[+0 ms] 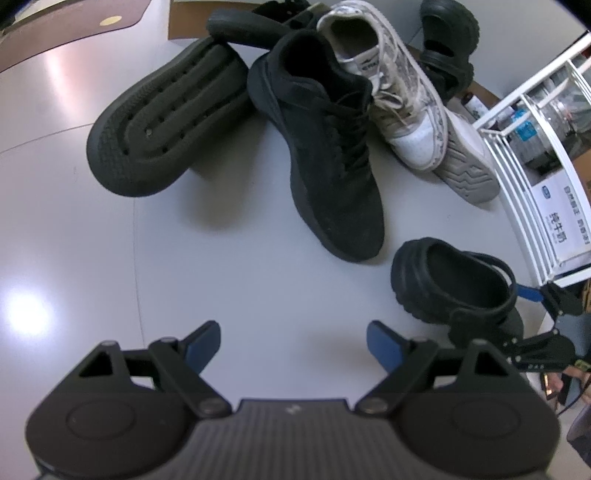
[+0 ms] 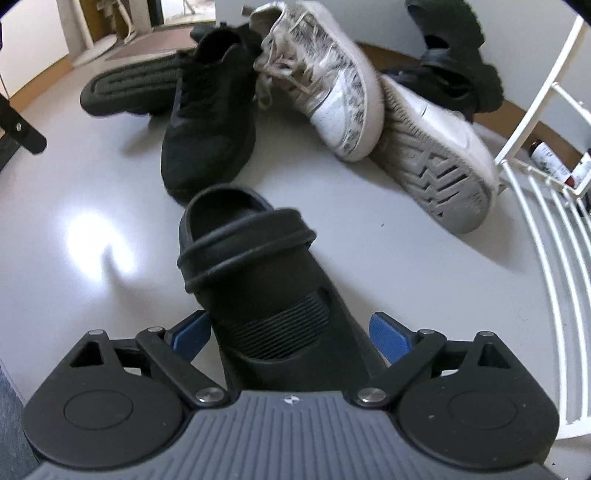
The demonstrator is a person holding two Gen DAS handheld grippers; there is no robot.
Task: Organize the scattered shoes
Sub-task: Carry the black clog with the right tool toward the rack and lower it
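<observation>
Left gripper (image 1: 293, 345) hangs wide open over bare floor at lower left, right gripper (image 2: 290, 334) is spread around the black clog's (image 2: 258, 280) heel without pinching, so I'd back straight off, leaving it beside the black sneaker (image 2: 207, 133).

A home, most likely an entryway: worn shoes (image 1: 325, 147) lie scattered on a pale glossy floor (image 1: 221, 277), with a brown baseboard (image 2: 406, 51) along the wall at 1 o'clock. A white wire rack (image 1: 517, 155) at 3 o'clock holds bottles and a carton, and at 11 o'clock, in the right wrist view, a doorway (image 2: 184, 14) opens past a mat (image 2: 144, 50).
</observation>
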